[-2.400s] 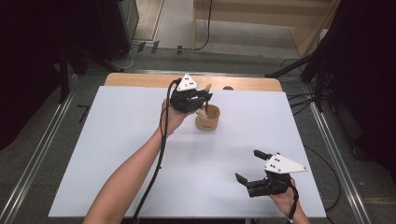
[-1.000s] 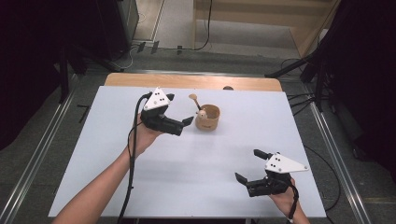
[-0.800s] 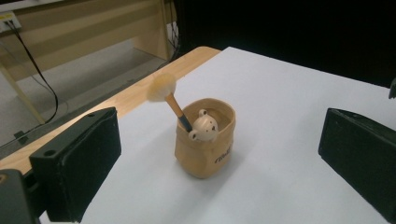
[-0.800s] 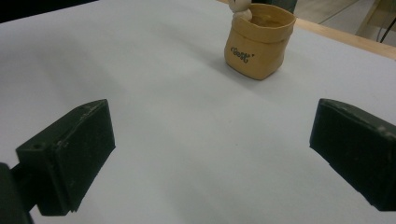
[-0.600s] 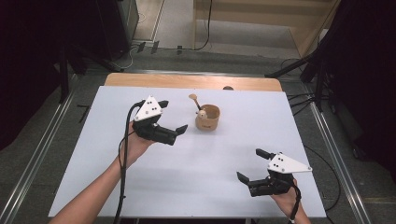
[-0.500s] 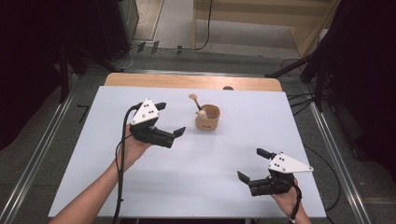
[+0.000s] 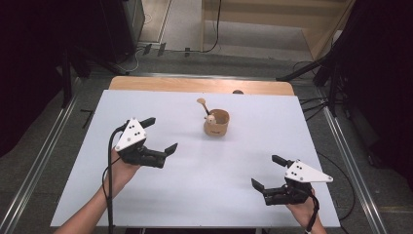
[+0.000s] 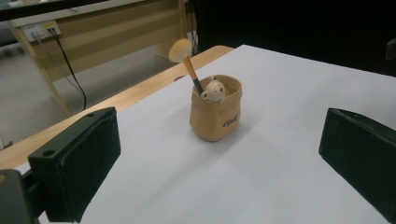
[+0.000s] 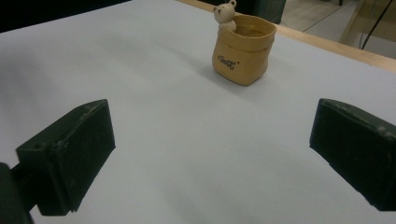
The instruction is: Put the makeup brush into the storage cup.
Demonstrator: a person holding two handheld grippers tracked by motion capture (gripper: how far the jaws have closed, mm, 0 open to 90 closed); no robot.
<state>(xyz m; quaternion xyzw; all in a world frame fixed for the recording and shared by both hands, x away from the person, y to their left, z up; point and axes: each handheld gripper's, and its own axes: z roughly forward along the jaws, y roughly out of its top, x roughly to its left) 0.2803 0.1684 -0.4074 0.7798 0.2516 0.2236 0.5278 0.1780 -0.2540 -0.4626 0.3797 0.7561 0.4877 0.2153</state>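
Right gripper [image 7: 269, 176], black with a white three-cornered plate, sits nearest at the white table's [image 7: 195, 195] front right corner, jaws wide apart and empty. Left gripper [image 7: 159, 132], farther in on the left, is also spread open, holding nothing. Beyond both, near the far middle, stands a small tan pouch-shaped pot [image 7: 215, 124] with a bear figure [image 8: 212, 89] and a wooden spoon [image 8: 187, 60] inside.

a white table top [image 7: 243, 175] lay over a wooden board [image 7: 195, 85] that showed along its far edge. cables [image 7: 214, 29] ran across the grey floor [image 7: 185, 24] behind.
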